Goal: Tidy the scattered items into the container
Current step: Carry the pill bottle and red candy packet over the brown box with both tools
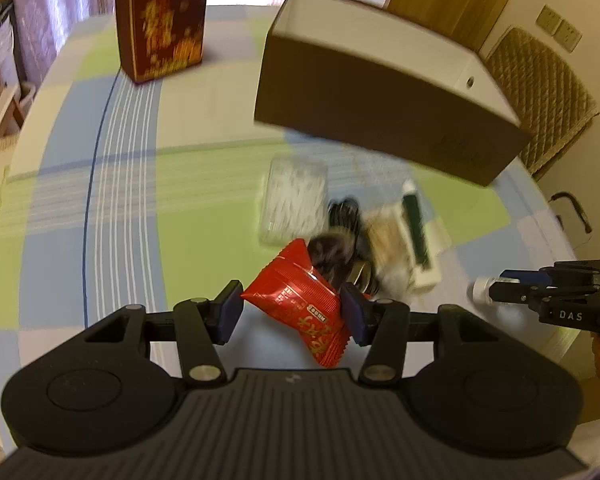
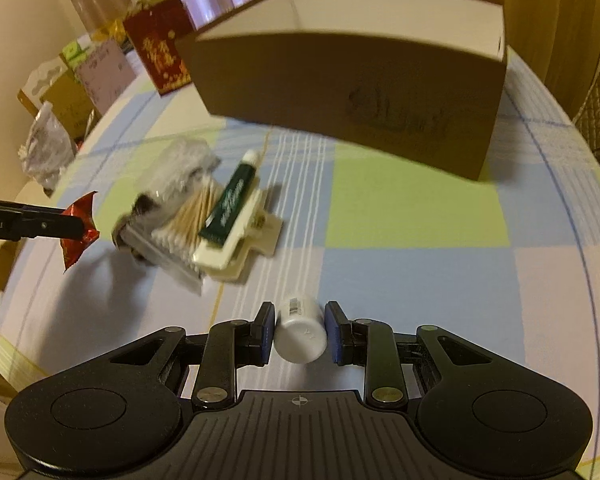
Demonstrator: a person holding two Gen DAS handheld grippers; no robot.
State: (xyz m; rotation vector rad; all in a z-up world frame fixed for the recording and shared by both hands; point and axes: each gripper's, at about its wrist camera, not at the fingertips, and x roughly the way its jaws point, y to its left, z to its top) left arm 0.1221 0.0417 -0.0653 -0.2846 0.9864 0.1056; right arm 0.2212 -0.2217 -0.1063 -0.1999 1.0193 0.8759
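Red foil showed closest in the left wrist view, where the left gripper [image 1: 292,312] was clamped on a red snack packet [image 1: 300,304], its blue pads pressing the wrapper from both sides and holding it above the checked tablecloth [image 1: 100,200]. In the right wrist view the right gripper [image 2: 299,332] had its two pads around a small white bottle [image 2: 300,330], one pad touching the cap and the other just beside it, so whether it truly gripped could not be told for certain, though the bottle sat squarely between them. Beyond the packet lay a loose heap of things on the cloth: a dark, blurred object [image 1: 336,252], a clear pack of cotton swabs [image 2: 188,216], a green tube [image 2: 230,204] resting on a cream card [image 2: 256,236], and a clear plastic box [image 1: 294,200] farther back, all touching or overlapping one another. Farther still stood the brown cardboard box [image 2: 352,92], open at the top with a pale inside, well apart from the heap. Farthest on the table stood a dark red gift bag [image 1: 160,24], upright near the far edge, with curtains behind it
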